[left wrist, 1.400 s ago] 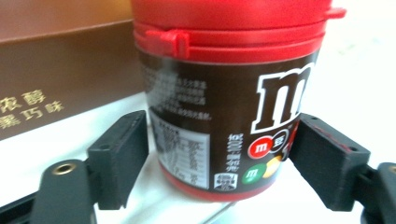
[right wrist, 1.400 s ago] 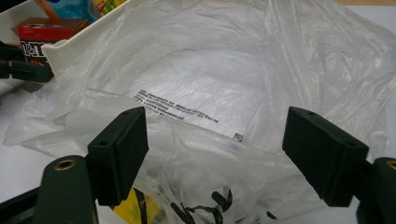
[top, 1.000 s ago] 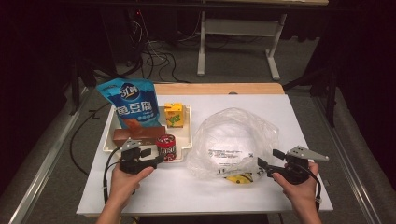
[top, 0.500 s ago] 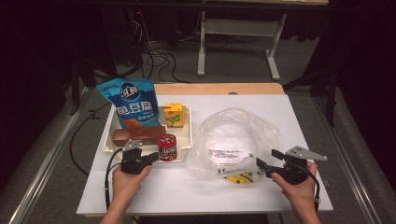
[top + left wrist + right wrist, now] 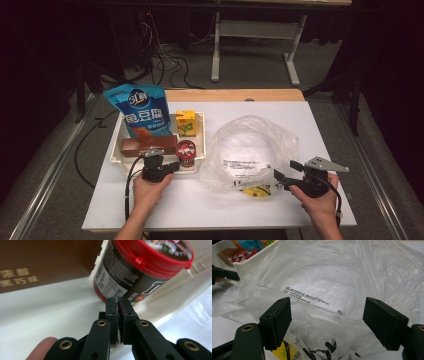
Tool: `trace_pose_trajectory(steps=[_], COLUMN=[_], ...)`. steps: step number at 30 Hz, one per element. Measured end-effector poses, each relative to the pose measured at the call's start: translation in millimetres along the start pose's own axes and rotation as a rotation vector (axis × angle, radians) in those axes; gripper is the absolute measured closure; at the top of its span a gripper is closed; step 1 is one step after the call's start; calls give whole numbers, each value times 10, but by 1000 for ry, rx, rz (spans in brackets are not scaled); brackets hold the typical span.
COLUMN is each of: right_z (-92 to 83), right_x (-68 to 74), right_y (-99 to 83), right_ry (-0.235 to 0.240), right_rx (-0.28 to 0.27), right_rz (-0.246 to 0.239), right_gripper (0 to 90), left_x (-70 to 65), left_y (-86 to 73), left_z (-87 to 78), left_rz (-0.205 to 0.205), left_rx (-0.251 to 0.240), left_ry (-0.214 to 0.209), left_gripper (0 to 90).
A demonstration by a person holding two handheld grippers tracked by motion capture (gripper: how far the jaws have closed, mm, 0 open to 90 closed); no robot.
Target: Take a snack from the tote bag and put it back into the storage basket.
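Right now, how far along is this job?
Done: one yellow item already lies inside the plastic bag.
In hand: the right tongs stand open at the bag's mouth. The left tongs are shut with nothing between them, tips just short of the red-lidded can.
Left: the can, brown box, blue pouch and yellow carton all sit in the tray, so probably most of it.

A white table (image 5: 300,125) with a wooden strip along its far edge is set on a grey floor (image 5: 350,125). Black cables (image 5: 165,60) are spread across the floor behind it, beside a grey metal desk frame (image 5: 255,40). The surroundings are left in darkness.
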State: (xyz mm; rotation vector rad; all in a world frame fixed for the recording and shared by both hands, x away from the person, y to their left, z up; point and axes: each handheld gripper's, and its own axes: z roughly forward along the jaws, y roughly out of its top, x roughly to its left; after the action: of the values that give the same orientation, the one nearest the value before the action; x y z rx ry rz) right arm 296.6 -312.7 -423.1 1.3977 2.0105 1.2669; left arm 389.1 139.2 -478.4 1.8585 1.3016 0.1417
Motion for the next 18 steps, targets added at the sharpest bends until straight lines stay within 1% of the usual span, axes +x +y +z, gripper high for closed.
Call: trace_pose_trajectory(steps=[1,3,4,5,6,7,9,10,11,14,15,16,18], right_z=[2,11,16,16,22,26,21,14,7,-6,-8,-8,-11], right_x=[1,5,6,6,10,14,15,14,10,6,7,9,18], right_y=[-1,-5,-7,-7,-9,-9,-8,-6,-4,-1,0,0,-1], right_ry=[-1,0,0,0,1,-1,-1,1,-4,-4,-4,-3,-3], right_rx=[2,4,5,5,7,9,6,2,-3,-11,-11,-14,-13], right_rz=[1,3,3,3,3,2,2,3,1,2,0,-1,-2], right_gripper=[235,237,237,237,238,238,238,238,238,238,240,241,241], left_x=[2,5,5,5,2,-15,-49,-87,-115,-203,-229,-255,-271], left_y=[10,30,44,44,45,27,-12,-47,-69,-68,-48,-19,18], left_z=[19,30,31,31,24,-4,-54,-84,-111,-156,-157,-147,-115], left_rz=[-1,-6,-4,-4,-6,-1,18,38,56,88,92,99,92], left_rx=[2,-17,-28,-28,-37,-60,-78,-91,-99,-121,-129,-133,-124], left_ry=[9,15,24,24,30,36,23,26,15,-11,-20,-16,-11], left_gripper=[869,880,874,872,872,882,900,900,900,900,900,900,900])
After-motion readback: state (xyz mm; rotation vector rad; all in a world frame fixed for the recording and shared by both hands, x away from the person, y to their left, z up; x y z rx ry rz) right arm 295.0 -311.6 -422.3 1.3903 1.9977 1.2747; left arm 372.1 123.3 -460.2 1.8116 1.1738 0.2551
